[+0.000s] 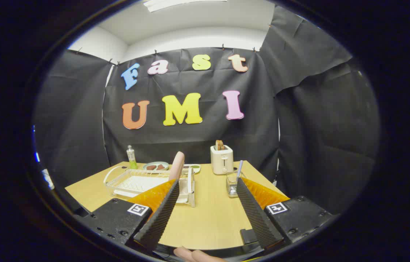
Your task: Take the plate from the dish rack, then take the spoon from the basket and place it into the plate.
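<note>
A clear dish rack (132, 182) sits on the wooden table (208, 218), ahead and left of my fingers. A pink plate (177, 165) stands upright on edge in the rack, just beyond my left fingertip. A white cutlery basket (191, 189) is fixed to the rack's right end; I cannot see what is in it. A glass (232, 185) by my right fingertip holds a thin blue-striped handle (240, 168), a spoon or a straw. My gripper (208, 181) is open above the table with nothing between its fingers.
A white toaster (221, 160) with bread in it stands at the table's back. A green bottle (131, 156) and two small dishes (156, 166) with food lie behind the rack. A person's fingers (194, 254) show under the gripper.
</note>
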The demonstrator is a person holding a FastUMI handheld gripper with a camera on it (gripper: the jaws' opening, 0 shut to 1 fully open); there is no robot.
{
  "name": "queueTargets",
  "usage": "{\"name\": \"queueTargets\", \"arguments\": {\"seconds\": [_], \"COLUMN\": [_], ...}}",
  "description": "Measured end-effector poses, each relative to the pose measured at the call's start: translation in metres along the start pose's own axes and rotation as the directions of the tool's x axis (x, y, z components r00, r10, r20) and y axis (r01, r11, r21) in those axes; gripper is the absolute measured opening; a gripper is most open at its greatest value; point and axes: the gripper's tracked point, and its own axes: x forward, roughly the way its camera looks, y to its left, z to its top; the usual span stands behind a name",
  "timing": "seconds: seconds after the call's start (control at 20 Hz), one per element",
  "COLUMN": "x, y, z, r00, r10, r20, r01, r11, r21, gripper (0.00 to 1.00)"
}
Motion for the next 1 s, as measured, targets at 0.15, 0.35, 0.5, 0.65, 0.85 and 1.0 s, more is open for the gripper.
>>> {"name": "queueTargets", "arguments": {"seconds": [0.15, 0.35, 0.5, 0.65, 0.85, 1.0], "x": [0.0, 0.002, 0.003, 0.007, 0.016, 0.029], "y": [0.004, 0.006, 0.007, 0.007, 0.007, 0.009], "z": [-0.001, -0.003, -0.007, -0.009, -0.005, 0.0], "r00": [1.0, 1.0, 1.0, 1.0, 1.0, 0.999], "r10": [0.001, 0.005, 0.005, 0.005, -0.005, -0.005], "r20": [0.001, -0.001, -0.007, -0.013, -0.018, -0.033], "r01": [-0.001, -0.005, -0.005, -0.005, 0.005, 0.003], "r11": [1.0, 1.0, 1.0, 1.0, 1.0, 0.999], "r21": [-0.011, -0.015, -0.017, -0.015, -0.026, -0.042], "gripper": [1.0, 1.0, 1.0, 1.0, 1.0, 1.0]}}
